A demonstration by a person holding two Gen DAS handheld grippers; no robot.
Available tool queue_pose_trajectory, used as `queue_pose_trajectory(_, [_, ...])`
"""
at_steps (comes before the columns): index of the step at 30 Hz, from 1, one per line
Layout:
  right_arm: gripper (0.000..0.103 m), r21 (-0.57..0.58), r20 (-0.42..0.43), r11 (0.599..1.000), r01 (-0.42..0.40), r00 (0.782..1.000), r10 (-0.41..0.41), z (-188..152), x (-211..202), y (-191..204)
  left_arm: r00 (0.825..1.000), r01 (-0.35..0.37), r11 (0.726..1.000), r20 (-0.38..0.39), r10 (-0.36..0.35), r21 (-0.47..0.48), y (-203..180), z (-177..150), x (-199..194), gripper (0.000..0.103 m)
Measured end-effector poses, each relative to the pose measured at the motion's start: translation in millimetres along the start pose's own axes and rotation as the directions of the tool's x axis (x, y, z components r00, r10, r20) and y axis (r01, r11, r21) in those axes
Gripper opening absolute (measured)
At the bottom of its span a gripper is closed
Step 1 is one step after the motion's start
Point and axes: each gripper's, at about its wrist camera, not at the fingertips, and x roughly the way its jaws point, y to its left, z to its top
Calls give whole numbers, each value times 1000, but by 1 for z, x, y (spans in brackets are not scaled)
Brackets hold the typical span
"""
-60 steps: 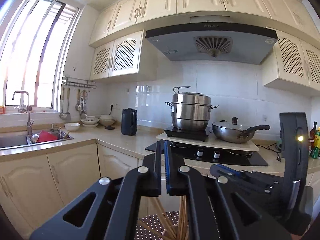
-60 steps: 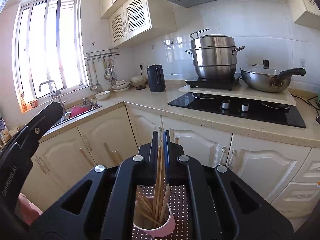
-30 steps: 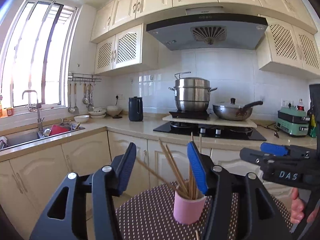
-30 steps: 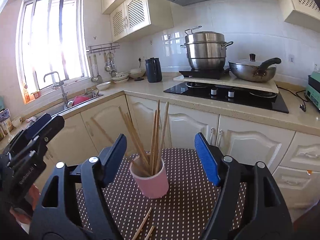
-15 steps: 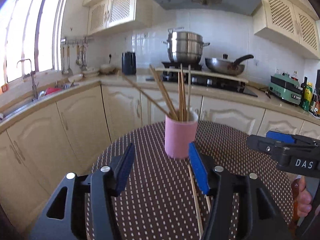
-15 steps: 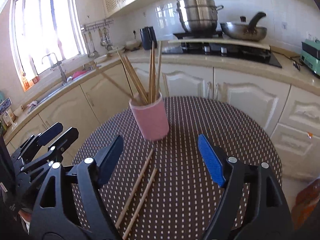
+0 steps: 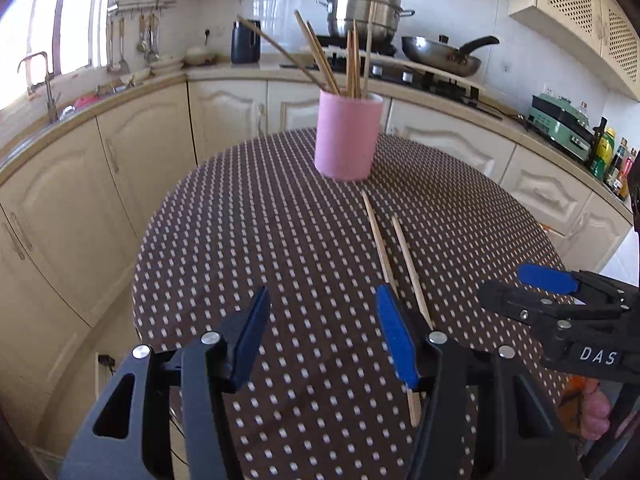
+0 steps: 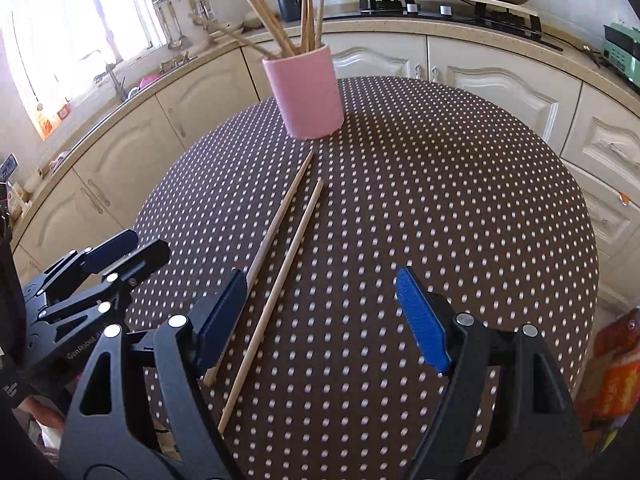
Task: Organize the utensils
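Both grippers have come down from the cup toward the table [image 8: 460, 184]. Left gripper [image 7: 322, 340] and right gripper [image 8: 320, 312] stand open and empty. Two loose chopsticks [image 8: 286, 258] lie near of the pink cup [image 8: 306, 94], ready for pickup. Nothing obstructs them; the grippers crowd each other.

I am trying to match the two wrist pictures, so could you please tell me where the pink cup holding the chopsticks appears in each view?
Left wrist view: the pink cup stands upper centre, at the far side of the dotted tablecloth.
Right wrist view: the pink cup stands upper centre-left, tilted by the lens.
Shared landmark: the two loose chopsticks lying on the cloth in front of the cup.
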Motion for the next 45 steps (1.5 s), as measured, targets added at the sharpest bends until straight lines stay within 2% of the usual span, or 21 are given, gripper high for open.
queue_pose_trajectory(7, [76,-1,-30,1000,-17,999,17,-23,-6,8,997,50,999,-52,-49,22,-11,-20,-1,55])
queue_pose_trajectory(10, [76,5,-39,1000,8,999,-7,-30,-7,8,995,58,998,-81,-55,33,-16,-25,4,55])
queue_pose_trajectory(14, [76,20,-32,999,46,998,-45,-32,-9,3,986,107,993,-129,-101,46,-23,-31,12,55])
queue_pose_trajectory(17, [76,41,-44,998,57,998,-55,-33,-9,-2,985,114,991,-137,-103,74,-33,-33,16,55])
queue_pose_trajectory(20, [76,54,-60,996,65,996,-62,-35,-7,-6,988,79,992,-142,-65,94,-41,-35,24,55])
queue_pose_trajectory(22, [76,56,-66,996,62,996,-59,-36,-7,-7,991,30,992,-134,-13,124,-47,-37,27,37])
queue_pose_trajectory(24, [76,51,-70,997,53,996,-49,-36,-5,-5,992,-32,990,-120,49,141,-50,-37,28,7])
queue_pose_trajectory(28, [76,22,-87,1000,13,996,-12,-38,-2,4,991,-9,995,-133,22,97,-40,-36,25,7])
queue_pose_trajectory(31, [67,-16,-110,1000,-22,994,20,-38,3,16,992,-22,996,-124,32,84,-33,-40,20,7])
queue_pose_trajectory(33, [47,-42,-136,998,-48,990,42,-38,9,25,993,-11,997,-119,20,70,-29,-43,15,7])
queue_pose_trajectory(35, [36,-65,-161,995,-78,985,66,-37,15,32,993,-16,998,-113,23,65,-26,-45,13,7])
queue_pose_trajectory(40, [24,-179,-146,984,-22,989,-4,-37,21,52,995,-14,999,-97,18,45,-16,-42,10,7])
queue_pose_trajectory(42, [9,-194,-130,981,-1,991,-24,-39,22,55,997,-13,999,-78,17,41,-14,-39,7,7])
queue_pose_trajectory(45, [6,-151,-130,988,-32,991,12,-36,22,46,999,-17,999,-41,19,48,-12,-34,1,7])
